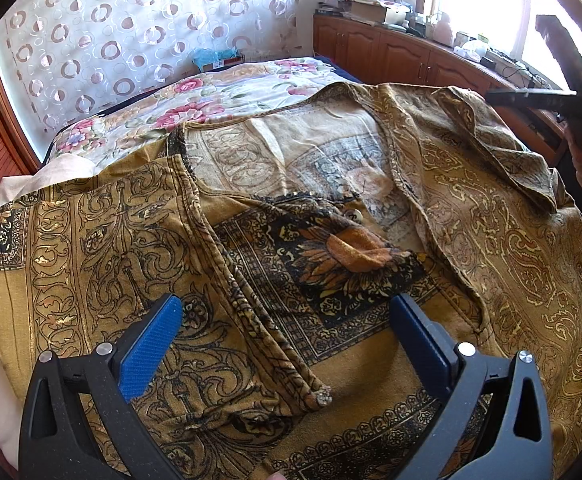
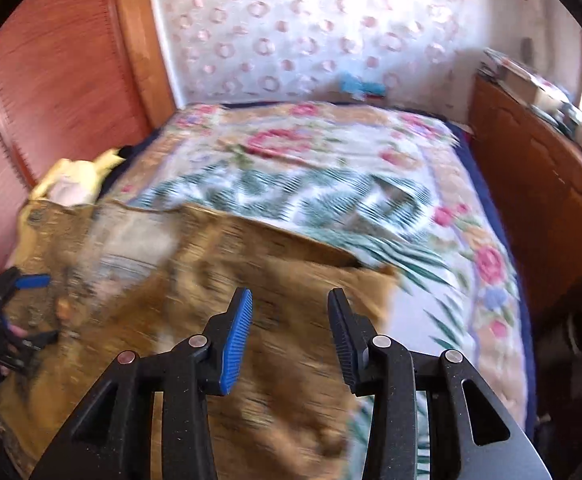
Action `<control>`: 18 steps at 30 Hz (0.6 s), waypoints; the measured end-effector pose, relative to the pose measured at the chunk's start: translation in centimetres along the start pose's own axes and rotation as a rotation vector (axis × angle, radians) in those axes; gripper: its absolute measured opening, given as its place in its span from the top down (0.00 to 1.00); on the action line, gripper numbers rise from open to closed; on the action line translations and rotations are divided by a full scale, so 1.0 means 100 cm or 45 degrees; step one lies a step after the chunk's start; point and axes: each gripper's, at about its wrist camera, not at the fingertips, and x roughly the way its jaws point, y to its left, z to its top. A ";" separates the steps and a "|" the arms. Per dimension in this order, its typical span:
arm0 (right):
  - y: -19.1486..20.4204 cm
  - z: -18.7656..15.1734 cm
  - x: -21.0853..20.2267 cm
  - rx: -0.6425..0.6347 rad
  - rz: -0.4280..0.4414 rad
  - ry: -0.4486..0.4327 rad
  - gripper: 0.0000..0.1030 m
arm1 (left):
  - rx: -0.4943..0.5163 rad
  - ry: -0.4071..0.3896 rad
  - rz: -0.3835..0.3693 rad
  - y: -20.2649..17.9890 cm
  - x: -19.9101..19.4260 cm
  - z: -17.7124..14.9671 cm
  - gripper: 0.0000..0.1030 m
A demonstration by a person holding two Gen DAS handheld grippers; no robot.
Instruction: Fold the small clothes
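Patterned garment [image 1: 291,264] spread below open left tool [image 1: 287,320], on bed [image 1: 211,92]

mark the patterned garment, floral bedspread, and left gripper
patterned garment [image 1: 331,272], left wrist view, dark flower panel
floral bedspread [image 2: 311,168], right wrist view, bare middle
left gripper [image 1: 287,332], left wrist view, midway between fingertips

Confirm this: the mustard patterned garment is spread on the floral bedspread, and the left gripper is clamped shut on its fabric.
One thing is wrong: the left gripper is open, jaws wide apart above the mustard patterned garment, as the left wrist view shows. The garment does lie spread on the floral bedspread.
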 end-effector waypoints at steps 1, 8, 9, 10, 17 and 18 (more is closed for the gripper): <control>-0.005 -0.002 0.007 0.017 -0.018 0.025 0.60 | 0.000 0.000 0.000 0.000 0.000 0.000 0.00; -0.012 0.008 0.043 0.059 -0.013 0.113 0.81 | 0.000 0.000 0.000 0.000 0.000 0.000 0.00; -0.007 0.013 0.043 0.027 0.012 0.097 0.98 | 0.000 0.000 0.000 0.000 0.000 0.000 0.00; -0.006 0.018 0.038 0.001 0.018 0.054 0.98 | 0.000 0.000 0.000 0.000 0.000 0.000 0.00; -0.001 0.028 0.025 0.003 -0.001 -0.114 0.98 | 0.000 0.000 0.000 0.000 0.000 0.000 0.00; 0.000 0.025 0.028 -0.003 -0.022 -0.082 0.91 | 0.000 -0.001 0.000 0.000 0.000 0.000 0.00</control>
